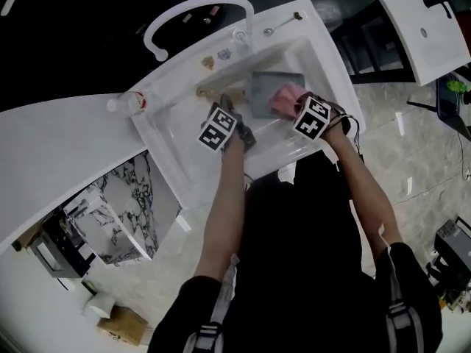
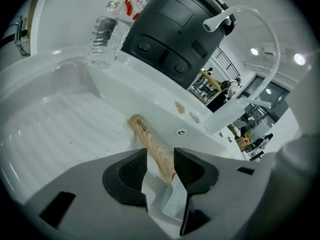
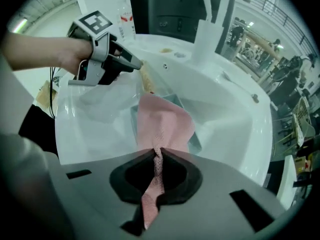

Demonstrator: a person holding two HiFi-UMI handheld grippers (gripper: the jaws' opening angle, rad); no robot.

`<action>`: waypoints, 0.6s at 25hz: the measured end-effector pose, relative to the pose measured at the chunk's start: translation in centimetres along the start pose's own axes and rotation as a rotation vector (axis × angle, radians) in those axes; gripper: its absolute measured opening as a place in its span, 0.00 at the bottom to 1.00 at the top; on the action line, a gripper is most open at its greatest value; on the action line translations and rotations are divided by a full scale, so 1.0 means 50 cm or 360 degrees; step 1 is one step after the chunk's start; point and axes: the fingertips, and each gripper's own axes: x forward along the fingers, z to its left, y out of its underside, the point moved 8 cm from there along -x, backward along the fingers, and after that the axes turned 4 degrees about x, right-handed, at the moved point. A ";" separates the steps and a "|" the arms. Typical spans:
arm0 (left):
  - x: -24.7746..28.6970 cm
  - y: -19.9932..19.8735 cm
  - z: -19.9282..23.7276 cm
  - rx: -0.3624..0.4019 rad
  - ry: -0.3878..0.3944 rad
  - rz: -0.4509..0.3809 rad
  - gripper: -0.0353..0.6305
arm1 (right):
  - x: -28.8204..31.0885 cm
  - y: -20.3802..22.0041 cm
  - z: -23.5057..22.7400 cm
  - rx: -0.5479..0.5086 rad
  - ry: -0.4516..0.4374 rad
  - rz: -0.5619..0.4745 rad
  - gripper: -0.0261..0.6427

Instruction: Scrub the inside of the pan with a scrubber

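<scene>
The white sink, set in a white worktop, holds the grey pan. A wooden handle runs from the pan toward 9 o'clock. The pink scrubber hangs over the pan's 3 o'clock side; whether it touches the pan I cannot tell.

The left tongs come in from 6 o'clock and grip the handle close to the pan. The right tongs are pinched tight on a twisted fold of the scrubber, and the rest of it drapes down beyond them.

Only the head view shows the whole layout. A bottle lies on the worktop at the sink's 9 o'clock, the arched tap rises at 12 and a spoon lies at 1 o'clock.

Only the left tongs' view shows a black appliance behind the sink at 12 o'clock, and the hole in the handle's far end.

In the right tongs' view the left tongs sit at 10 o'clock, and the scrubber covers most of the pan.
</scene>
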 end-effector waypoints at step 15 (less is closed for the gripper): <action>-0.260 0.049 -0.238 0.0769 0.0427 -0.0349 0.14 | -0.247 0.086 -0.017 0.0172 0.0190 -0.0675 0.07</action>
